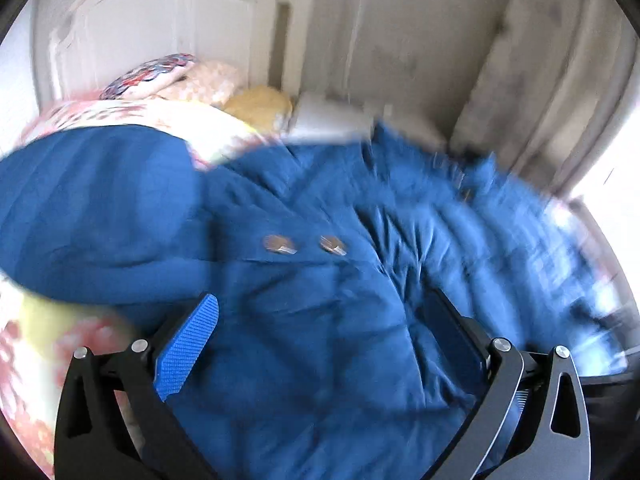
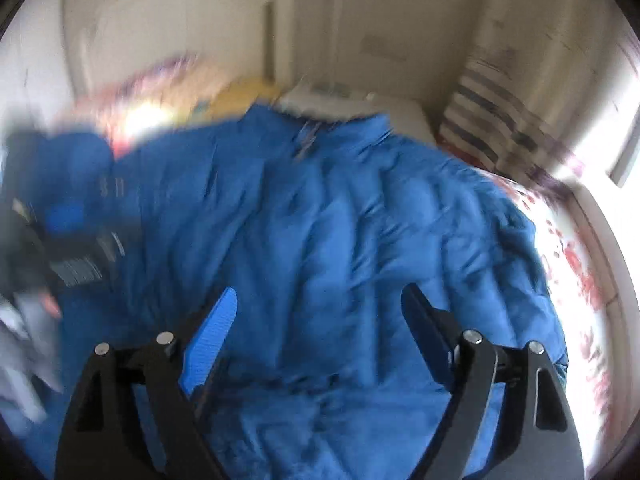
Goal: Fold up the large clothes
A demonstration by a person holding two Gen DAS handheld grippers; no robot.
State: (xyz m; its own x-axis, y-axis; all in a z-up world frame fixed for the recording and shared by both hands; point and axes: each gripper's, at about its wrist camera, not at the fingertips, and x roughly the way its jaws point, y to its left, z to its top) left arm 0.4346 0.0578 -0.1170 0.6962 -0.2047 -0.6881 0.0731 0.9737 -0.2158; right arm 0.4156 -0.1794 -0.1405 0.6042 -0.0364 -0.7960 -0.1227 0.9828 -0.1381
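Blue padded coat (image 2: 340, 240) is lying rumpled, unfolded on the bed (image 2: 580, 264); left claw (image 1: 324, 332) and right claw (image 2: 320, 320) are hovering apart, empty.

Motion blur smears most of the right wrist view — the blue garment (image 2: 340, 240) beyond the jaws keeps its folds only as soft streaks, and its near hem runs off the bottom edge. Far left of the jaws, a dark shape (image 2: 76, 248) with a blue patch is too blurred to identify. The striped cloth (image 2: 492, 120) far right is smeared too. In the left wrist view, the garment's right side (image 1: 540, 232) dissolves into streaks, and two small round fittings (image 1: 304, 244) ahead of the jaws — buttons or snaps — cannot be told apart.
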